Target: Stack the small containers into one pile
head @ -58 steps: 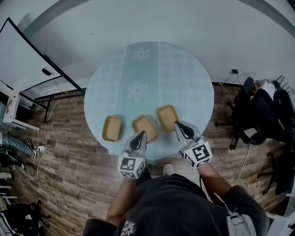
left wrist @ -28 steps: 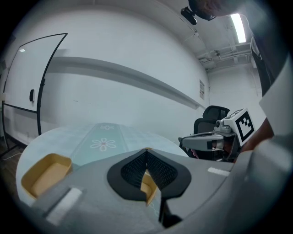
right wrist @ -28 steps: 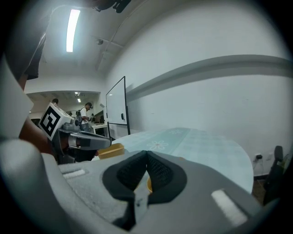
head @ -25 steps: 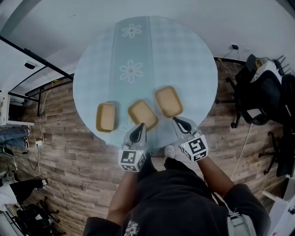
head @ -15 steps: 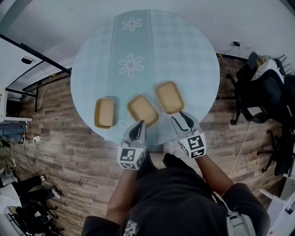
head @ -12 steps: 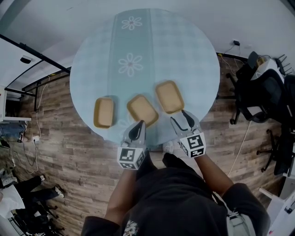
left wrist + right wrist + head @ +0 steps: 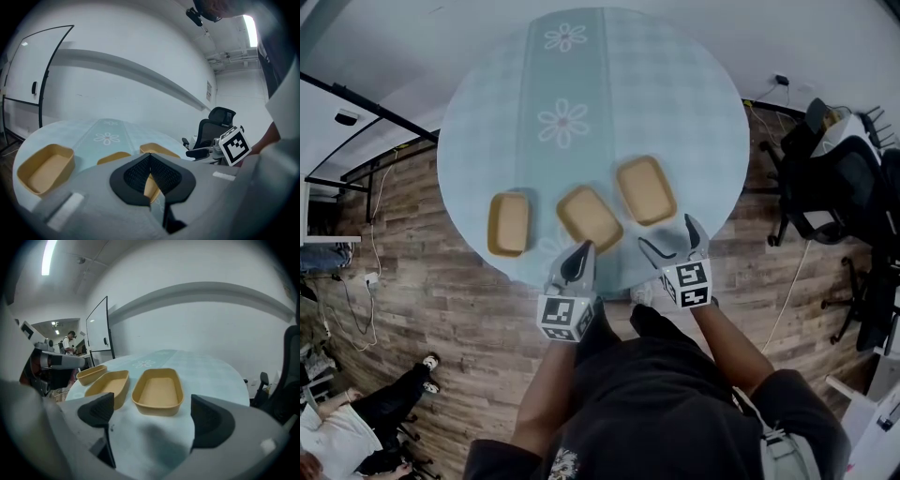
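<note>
Since prev. frames right gripper (image 7: 668,238) had sunk lower in head view; its jaws had just been opening: together before, now wide apart, nothing btwn them. It sat lower right of centre, just short of right container (image 7: 645,190), not touching. Left gripper (image 7: 580,255) unmoved, jaws together, empty, tip near middle container (image 7: 590,217) at near edge of bench (image 7: 675,94). Left container (image 7: 508,223) lay centre-left, apart. All 3 upright in a row, unstacked.

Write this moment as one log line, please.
left gripper: shut, empty | right gripper: jaws just opened, nothing between, aimed at right container | middle container, left container: apart on table, unstacked
</note>
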`<state>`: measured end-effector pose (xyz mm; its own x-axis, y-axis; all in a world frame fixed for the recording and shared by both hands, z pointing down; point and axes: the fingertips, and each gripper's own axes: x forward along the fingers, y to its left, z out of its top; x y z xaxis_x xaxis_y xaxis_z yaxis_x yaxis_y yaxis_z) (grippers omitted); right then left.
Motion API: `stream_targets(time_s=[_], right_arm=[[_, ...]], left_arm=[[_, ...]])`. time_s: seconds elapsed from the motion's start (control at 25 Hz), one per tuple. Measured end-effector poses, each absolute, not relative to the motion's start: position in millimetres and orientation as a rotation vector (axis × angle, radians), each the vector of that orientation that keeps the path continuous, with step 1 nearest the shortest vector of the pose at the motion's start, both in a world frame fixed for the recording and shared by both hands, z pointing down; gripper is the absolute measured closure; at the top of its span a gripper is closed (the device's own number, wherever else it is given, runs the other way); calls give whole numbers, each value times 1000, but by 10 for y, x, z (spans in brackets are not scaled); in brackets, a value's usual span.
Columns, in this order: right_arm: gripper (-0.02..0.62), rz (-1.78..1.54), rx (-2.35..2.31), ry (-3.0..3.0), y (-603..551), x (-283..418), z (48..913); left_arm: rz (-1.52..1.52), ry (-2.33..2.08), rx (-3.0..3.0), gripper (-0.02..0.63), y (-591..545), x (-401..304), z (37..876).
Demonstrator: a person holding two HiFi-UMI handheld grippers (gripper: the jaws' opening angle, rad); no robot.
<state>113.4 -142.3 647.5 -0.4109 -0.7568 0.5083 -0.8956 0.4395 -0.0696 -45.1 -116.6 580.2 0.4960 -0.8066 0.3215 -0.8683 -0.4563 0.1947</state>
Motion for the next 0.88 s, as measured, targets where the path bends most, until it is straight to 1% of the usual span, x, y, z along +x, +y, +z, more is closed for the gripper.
stream_targets(time_s=[0.08, 0.16, 0.88], right_arm=[[77, 491, 1378, -2263, -1457, 1130, 6587], [69, 505, 1359, -2243, -1495, 1121, 6666], [66, 571, 1354, -2088, -1777, 1075, 6993]], left_arm=[[266, -1404, 2410, 601, -1163, -455, 5831], [266, -1405, 2407, 601, -1167, -457, 5845], [269, -1415, 2369, 601, -1168, -555, 5948]])
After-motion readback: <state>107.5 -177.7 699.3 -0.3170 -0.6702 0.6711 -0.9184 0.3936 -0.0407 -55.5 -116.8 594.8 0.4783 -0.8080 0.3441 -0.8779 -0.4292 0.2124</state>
